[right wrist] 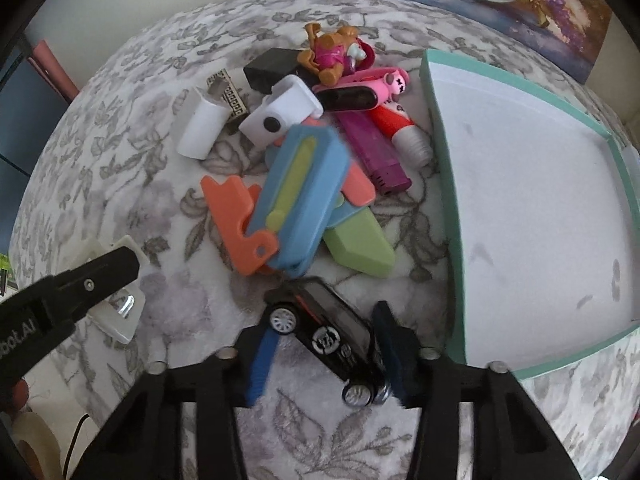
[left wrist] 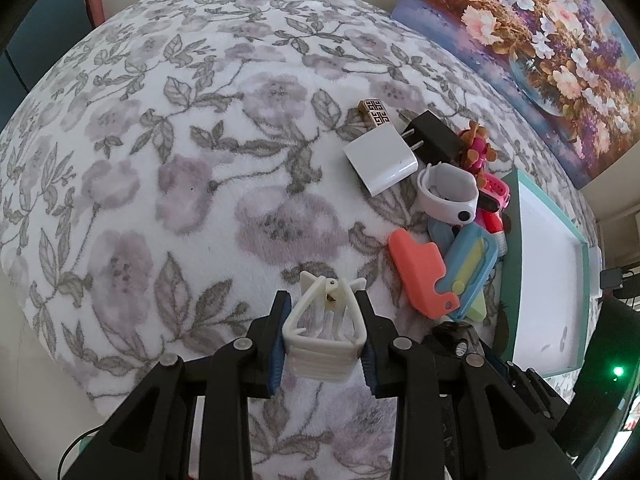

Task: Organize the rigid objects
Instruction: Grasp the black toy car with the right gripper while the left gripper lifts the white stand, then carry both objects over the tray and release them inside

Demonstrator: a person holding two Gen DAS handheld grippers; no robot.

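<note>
Pinching a white clip [left wrist: 322,334] between its blue pads, the left gripper [left wrist: 323,340] hovers over the floral blanket [left wrist: 160,160]. The right gripper [right wrist: 326,350] straddles a black toy car [right wrist: 332,332], fingers against its sides, left of the teal-rimmed tray [right wrist: 448,200], near the toy pile.

Left gripper [left wrist: 324,334]: we see black angular fingers, blue ribbed pads, round silver screws.
Right gripper [right wrist: 326,350]: we see matching black fingers, blue pads, silver screws.
</note>
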